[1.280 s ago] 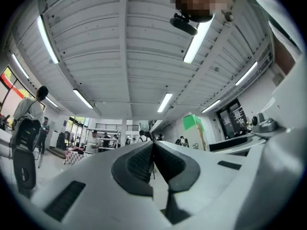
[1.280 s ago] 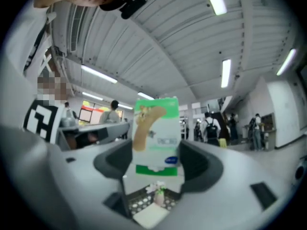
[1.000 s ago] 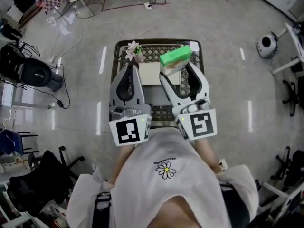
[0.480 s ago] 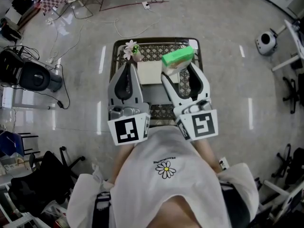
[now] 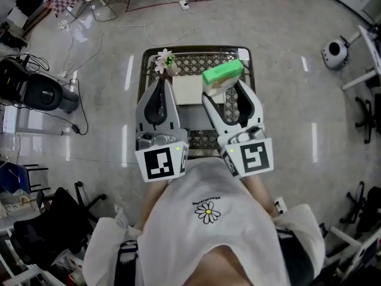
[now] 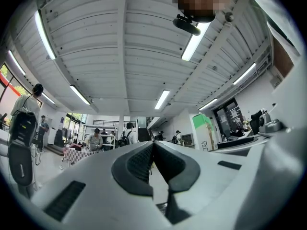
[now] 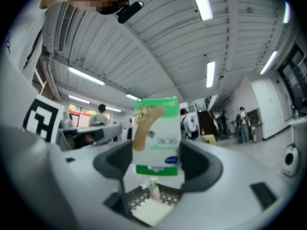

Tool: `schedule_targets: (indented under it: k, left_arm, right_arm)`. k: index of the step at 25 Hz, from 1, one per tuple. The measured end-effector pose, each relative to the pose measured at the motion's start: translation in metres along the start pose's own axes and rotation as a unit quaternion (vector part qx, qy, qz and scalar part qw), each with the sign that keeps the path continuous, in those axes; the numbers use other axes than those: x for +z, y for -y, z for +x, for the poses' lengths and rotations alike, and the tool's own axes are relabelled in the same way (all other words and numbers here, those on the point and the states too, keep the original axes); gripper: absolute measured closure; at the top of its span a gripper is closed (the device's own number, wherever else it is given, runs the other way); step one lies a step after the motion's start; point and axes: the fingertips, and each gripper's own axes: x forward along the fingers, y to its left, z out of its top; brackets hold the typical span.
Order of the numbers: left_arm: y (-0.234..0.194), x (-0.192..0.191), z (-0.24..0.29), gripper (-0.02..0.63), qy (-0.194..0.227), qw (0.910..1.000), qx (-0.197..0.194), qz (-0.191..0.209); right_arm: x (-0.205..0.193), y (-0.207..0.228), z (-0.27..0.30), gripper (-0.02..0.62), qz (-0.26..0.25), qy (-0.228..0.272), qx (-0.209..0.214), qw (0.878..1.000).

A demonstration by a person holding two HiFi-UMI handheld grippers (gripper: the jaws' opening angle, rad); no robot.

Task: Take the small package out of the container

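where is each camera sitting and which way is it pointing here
Head view: on the person's head, facing steeply down at the container, the left tongs, the right tongs and the person's white shirt.
Left gripper view: on the left tongs, tilted up at the ceiling; its jaws meet, nothing between.
Right gripper view: on the right tongs, also tilted up; its jaws clamp the small package.
Shared: head and right gripper views both show the small package and the container.
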Motion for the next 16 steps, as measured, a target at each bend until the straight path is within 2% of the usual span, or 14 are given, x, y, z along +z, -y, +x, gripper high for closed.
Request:
schedule_targets:
  k: [5, 16]
  left_arm:
    - [0.0033, 0.0000, -0.0002, 0.581, -0.003, 1.0000, -0.002, -0.001]
    - [-0.0033, -0.0047, -0.0020, 0.581, -0.008, 1.0000, 0.002, 0.004]
  right_arm:
    - [0.0035, -0.0036, -0.0003, 0.282, -0.003, 0.009, 0.011, 1.000]
    - [-0.0021, -0.0031, 0.0020, 0.282, 0.005, 0.006, 0.006, 1.000]
